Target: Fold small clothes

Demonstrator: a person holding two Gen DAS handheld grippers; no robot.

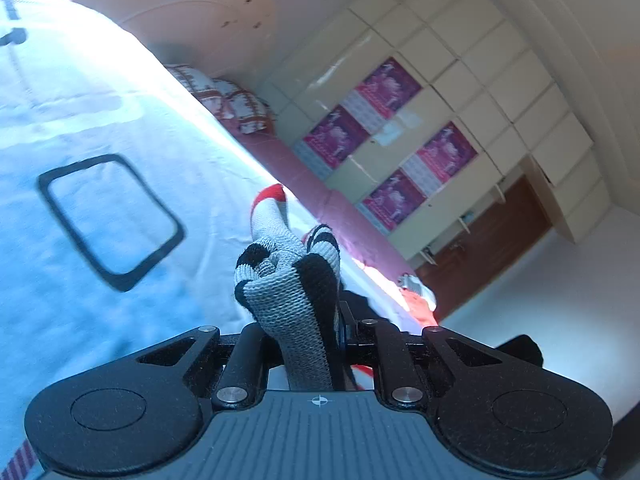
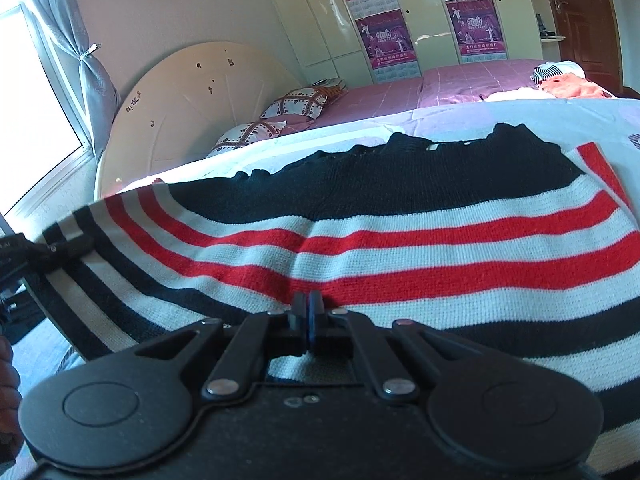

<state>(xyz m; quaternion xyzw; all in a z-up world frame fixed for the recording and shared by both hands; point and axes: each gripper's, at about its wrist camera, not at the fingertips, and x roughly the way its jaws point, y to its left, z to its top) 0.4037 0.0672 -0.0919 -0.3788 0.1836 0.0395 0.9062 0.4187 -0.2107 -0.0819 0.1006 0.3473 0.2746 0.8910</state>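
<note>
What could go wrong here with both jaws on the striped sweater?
1. The left gripper holds a thick bunched wad of the striped sweater; it could slip out or drag the fold crooked.
2. The right gripper pinches only the hem edge, a thin bite that may pull free.
3. Uneven pulls could wrinkle the white sheet underneath.

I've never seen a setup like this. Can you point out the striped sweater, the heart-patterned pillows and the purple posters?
striped sweater (image 2: pixel 400 240): right wrist view, a red stripe mid-garment.
heart-patterned pillows (image 2: pixel 296 106): right wrist view, face of the upper pillow.
purple posters (image 2: pixel 386 38): right wrist view, centre of one poster.
</note>
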